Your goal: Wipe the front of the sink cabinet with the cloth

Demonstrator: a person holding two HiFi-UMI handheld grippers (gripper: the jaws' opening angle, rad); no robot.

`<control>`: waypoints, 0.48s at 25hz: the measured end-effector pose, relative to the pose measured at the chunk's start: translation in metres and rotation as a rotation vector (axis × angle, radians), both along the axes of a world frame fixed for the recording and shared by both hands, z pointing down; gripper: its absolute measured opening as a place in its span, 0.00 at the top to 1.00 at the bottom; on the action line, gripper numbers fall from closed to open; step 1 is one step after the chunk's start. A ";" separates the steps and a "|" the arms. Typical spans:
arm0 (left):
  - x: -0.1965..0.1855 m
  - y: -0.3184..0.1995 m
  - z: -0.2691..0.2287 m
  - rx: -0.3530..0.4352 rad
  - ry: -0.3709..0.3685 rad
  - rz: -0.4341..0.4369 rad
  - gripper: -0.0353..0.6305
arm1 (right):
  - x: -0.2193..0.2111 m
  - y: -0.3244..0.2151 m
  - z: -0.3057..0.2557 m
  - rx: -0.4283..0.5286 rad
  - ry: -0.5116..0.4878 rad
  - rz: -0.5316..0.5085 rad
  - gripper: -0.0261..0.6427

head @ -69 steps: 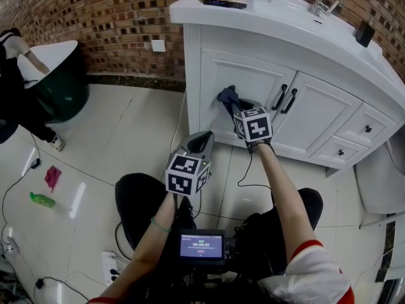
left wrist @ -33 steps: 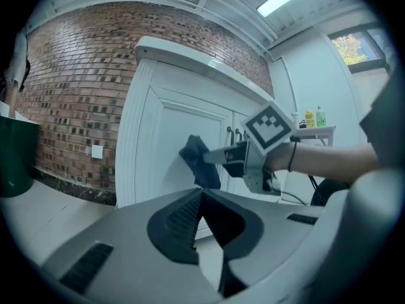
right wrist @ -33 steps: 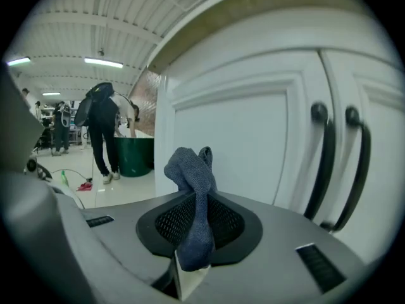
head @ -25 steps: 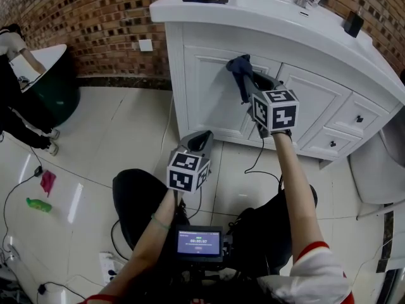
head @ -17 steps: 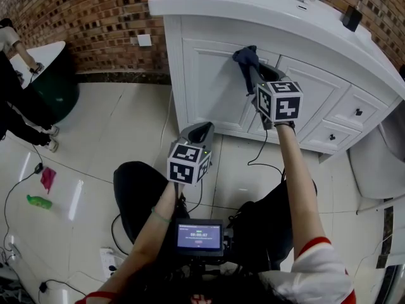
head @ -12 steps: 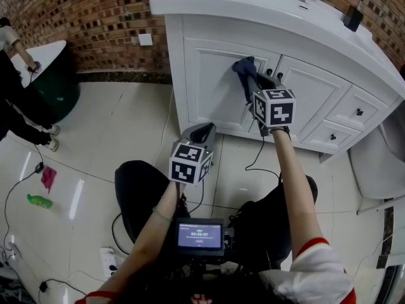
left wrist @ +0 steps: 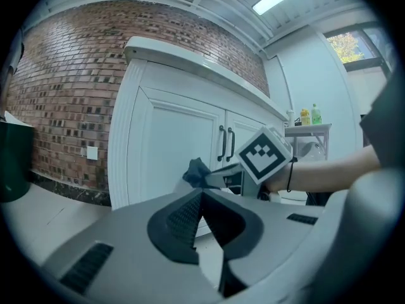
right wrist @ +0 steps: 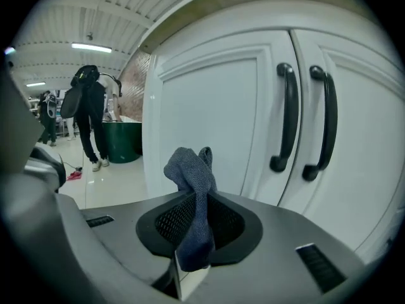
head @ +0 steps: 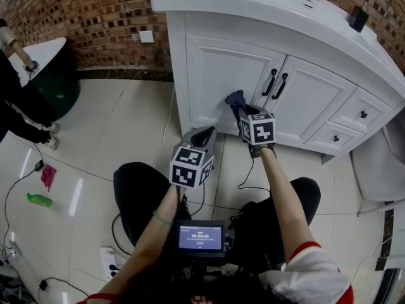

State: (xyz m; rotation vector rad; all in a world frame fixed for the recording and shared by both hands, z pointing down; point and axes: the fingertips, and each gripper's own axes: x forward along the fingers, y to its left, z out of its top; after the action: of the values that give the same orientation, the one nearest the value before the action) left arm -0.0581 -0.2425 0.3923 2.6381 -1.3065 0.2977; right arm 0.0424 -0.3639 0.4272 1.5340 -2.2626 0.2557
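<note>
My right gripper (head: 241, 111) is clamped on a dark blue-grey cloth (head: 235, 99), held up at the lower part of the left door (head: 223, 75) of the white sink cabinet (head: 190, 56). In the right gripper view the jaws pinch the cloth (right wrist: 193, 179) along its length; its bunched end stands above the right gripper (right wrist: 197, 223), close to the white door panel (right wrist: 209, 106). I cannot tell whether the fabric actually presses on the panel. Two black handles (right wrist: 288, 116) stand upright side by side to the right of the cloth, one on each door.

My left gripper (head: 201, 135) hangs nearer to me and to the left, well apart from the cabinet, its jaws together with nothing between them. In the left gripper view the left gripper (left wrist: 202, 211) points at the cabinet front, with the cloth (left wrist: 195, 171) and the marker cube (left wrist: 264, 160) of my right gripper beyond it.

Two small drawers (head: 361, 114) sit at the cabinet's right end. A brick wall (head: 95, 18) runs behind, a dark green bin (head: 60, 84) stands far left on the tiled floor (head: 120, 144), and a person in black (right wrist: 88, 116) stands beside it.
</note>
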 end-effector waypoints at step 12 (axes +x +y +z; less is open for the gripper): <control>-0.010 -0.009 0.023 -0.039 0.020 -0.015 0.92 | -0.007 0.003 0.131 -0.255 -0.002 0.053 0.87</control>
State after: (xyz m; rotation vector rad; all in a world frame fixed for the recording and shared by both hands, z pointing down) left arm -0.0683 -0.2518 0.4157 2.5911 -1.3004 0.2913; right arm 0.0352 -0.3614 0.5587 1.4593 -2.0982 0.5384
